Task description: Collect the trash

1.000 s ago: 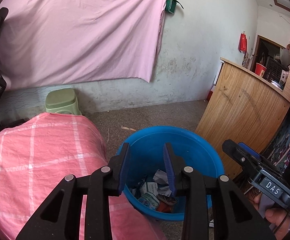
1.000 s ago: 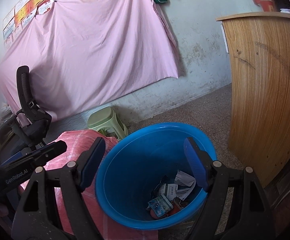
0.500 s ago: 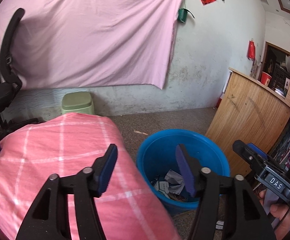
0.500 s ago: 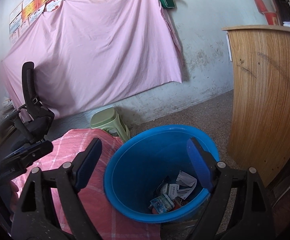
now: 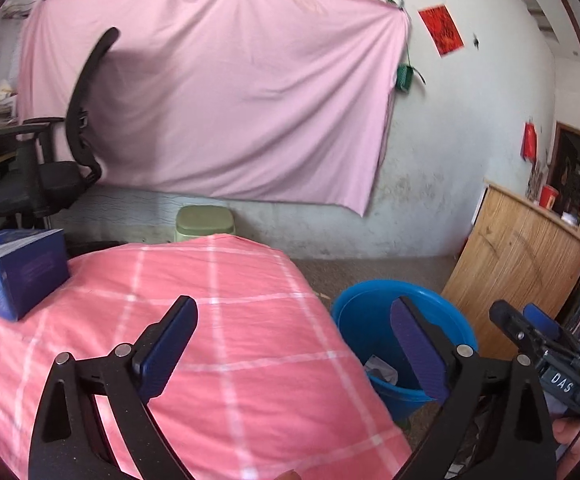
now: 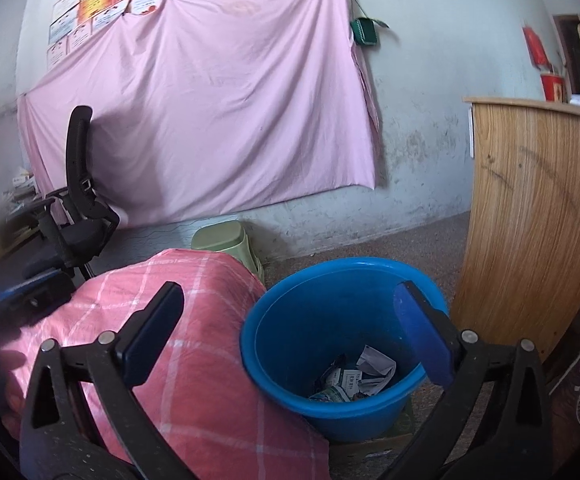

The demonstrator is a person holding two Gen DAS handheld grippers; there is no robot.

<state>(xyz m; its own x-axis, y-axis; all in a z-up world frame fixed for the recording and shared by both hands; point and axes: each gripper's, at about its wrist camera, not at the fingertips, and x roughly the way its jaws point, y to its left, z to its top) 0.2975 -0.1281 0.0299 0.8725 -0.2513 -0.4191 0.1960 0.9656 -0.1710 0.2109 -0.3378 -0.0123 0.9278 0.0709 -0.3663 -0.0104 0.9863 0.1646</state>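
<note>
Newly visible leftward: blue box (image 5: 18, 272).

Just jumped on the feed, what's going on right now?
Trash pickup in progress. Both tools are open and empty: the left tool hovers over the pink checked cloth, the right tool by the blue bucket. The bucket holds crumpled paper and wrappers. A blue box sits on the cloth at the left and looks like the likeliest next pickup, though that is only a guess.
</note>
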